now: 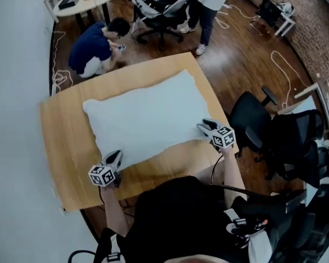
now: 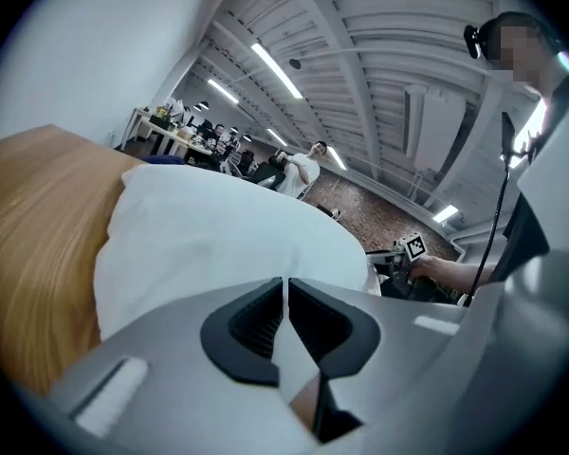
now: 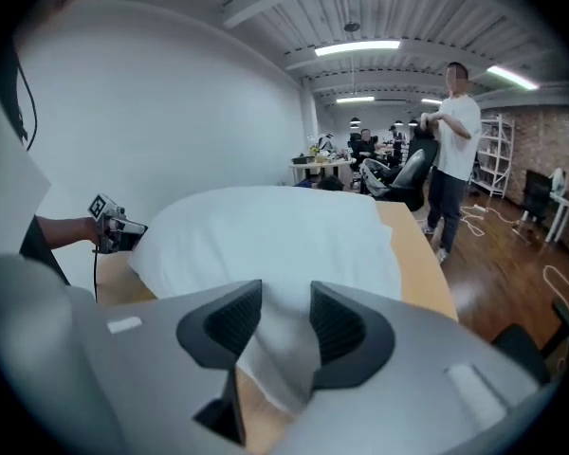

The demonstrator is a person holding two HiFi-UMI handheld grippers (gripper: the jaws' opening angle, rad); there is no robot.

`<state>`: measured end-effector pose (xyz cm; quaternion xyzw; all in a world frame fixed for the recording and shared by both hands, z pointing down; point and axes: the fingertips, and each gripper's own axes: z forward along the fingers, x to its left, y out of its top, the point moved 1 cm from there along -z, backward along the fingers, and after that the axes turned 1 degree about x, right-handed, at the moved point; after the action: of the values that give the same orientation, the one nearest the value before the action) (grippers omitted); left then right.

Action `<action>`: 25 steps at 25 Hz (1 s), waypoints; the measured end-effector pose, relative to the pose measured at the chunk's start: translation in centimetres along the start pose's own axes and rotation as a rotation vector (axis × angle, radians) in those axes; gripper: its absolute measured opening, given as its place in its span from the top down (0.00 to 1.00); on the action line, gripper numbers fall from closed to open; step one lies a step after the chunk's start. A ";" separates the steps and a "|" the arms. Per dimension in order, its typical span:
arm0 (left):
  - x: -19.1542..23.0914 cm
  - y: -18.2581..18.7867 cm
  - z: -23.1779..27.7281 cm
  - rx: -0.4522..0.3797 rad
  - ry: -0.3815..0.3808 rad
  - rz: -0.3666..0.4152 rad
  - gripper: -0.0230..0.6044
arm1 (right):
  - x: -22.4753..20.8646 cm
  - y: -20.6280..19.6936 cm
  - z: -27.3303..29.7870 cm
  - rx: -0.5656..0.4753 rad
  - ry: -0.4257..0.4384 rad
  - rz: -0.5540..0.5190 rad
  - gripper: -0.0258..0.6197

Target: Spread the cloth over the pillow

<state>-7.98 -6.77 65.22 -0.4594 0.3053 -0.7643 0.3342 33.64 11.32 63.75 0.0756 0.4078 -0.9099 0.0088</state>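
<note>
Wooden surface (image 1: 66,130) on a dark wood floor (image 1: 247,59), white wall (image 1: 13,119) to its left, black office chair (image 1: 251,119) to its right, strip lights (image 3: 360,47) overhead.

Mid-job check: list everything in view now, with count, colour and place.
table: one, light wood, centre
cloth: one, white, covering a plump shape on the table
office chairs: at least two, black, right of the table
round table: one, white, far left
bystanders: two, one crouching in blue, one standing in white, beyond the table
cables: several, white, on the floor
left tool: one, grey, shut on the cloth's near left corner
right tool: one, grey, shut on the cloth's near right corner
</note>
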 end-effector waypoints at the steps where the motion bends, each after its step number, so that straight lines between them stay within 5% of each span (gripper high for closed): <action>1: 0.2 0.8 -0.2 -0.013 0.009 -0.004 0.92 | -0.9 0.1 -1.0 -0.016 -0.027 0.007 0.71; 3: 0.6 0.7 -2.7 -0.010 0.058 -0.053 0.92 | -1.7 -1.3 -3.5 -0.005 -0.088 0.037 0.71; 6: 1.8 -4.2 -8.4 0.104 0.162 -0.088 0.91 | -1.3 -7.5 -6.3 0.115 -0.137 0.069 0.71; 9: 2.9 -6.6 -10.5 0.242 0.238 -0.015 0.64 | -0.9 -9.1 -7.4 0.213 -0.147 0.024 0.71; 11: 3.2 -6.1 -11.4 0.273 0.277 0.024 0.57 | 0.0 -9.3 -8.6 0.270 -0.157 -0.022 0.69; 16: 5.9 -5.6 -11.5 0.336 0.406 0.134 0.56 | -0.2 -9.8 -6.8 0.394 -0.153 -0.201 0.51; 19: 4.7 -8.6 -7.3 0.376 0.333 0.086 0.71 | -2.7 -11.0 -3.1 0.510 -0.070 -0.315 0.49; 20: 3.9 -8.9 -7.0 0.393 0.313 0.093 0.75 | -2.9 -11.8 -2.8 0.558 -0.045 -0.337 0.64; 21: 3.1 -8.7 -7.2 0.410 0.302 0.110 0.78 | -2.9 -12.2 -3.3 0.591 -0.038 -0.356 0.91; 25: 0.6 -6.7 -7.9 0.433 0.281 0.180 0.91 | -3.8 -8.9 -9.4 0.583 -0.138 -0.385 0.95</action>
<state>-16.90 -1.98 67.60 -0.2376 0.2180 -0.8352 0.4455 37.90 24.07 64.73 -0.0649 0.1360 -0.9760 -0.1574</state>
